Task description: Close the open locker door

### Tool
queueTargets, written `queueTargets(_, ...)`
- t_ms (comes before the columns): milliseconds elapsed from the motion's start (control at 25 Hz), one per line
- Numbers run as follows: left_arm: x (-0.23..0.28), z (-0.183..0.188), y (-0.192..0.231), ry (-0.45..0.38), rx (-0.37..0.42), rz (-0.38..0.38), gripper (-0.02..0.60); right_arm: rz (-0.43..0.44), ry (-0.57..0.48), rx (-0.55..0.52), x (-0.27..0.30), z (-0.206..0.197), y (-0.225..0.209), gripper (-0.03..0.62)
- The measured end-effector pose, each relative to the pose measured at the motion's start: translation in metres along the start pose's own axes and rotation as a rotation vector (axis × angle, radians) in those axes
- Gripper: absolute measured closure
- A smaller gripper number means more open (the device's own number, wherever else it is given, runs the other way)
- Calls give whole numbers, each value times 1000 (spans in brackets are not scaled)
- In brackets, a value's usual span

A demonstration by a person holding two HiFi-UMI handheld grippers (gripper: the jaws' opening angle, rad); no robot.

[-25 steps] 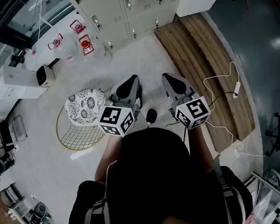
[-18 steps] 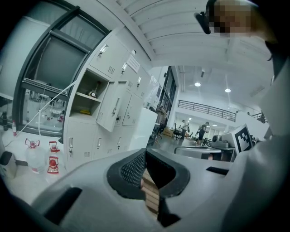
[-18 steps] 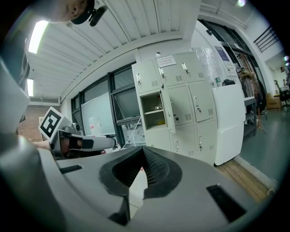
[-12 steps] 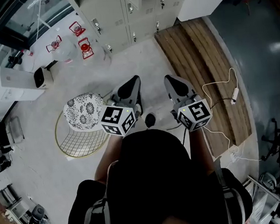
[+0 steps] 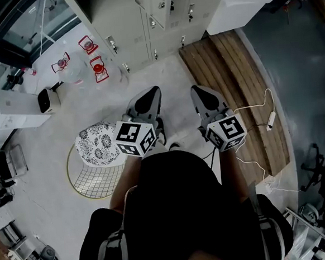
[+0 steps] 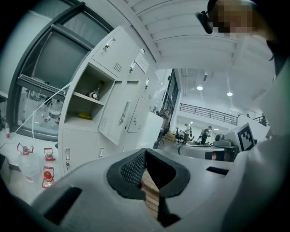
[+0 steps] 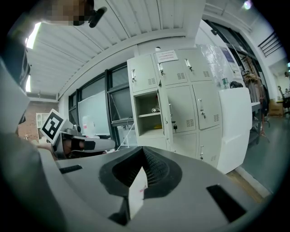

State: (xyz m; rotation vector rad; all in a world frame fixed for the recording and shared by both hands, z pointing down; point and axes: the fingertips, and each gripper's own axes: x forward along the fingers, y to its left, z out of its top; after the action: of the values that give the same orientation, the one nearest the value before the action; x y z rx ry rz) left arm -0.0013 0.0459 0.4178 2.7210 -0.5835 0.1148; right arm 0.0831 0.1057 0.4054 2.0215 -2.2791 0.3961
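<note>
the task is not really started. the locker door stands open, swung out beside its open compartment in the middle row of the lockers, well apart from me across the floor. all is left to do: come near, push the door, see it flush. i hold the left gripper and the right gripper side by side before my body, nearly level, pointing toward the lockers. both have their jaws pressed together, with nothing in them as far as i see.
</note>
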Motion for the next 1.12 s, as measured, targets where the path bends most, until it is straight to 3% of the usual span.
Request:
queueTargets(640,49,35,71,-19,4,-60,563,-43,-27,-20,85,33,-20,591)
queueTargets(1120,63,30,95,18,-22,-84,563,-84,-5,-1,110,30,-32,591)
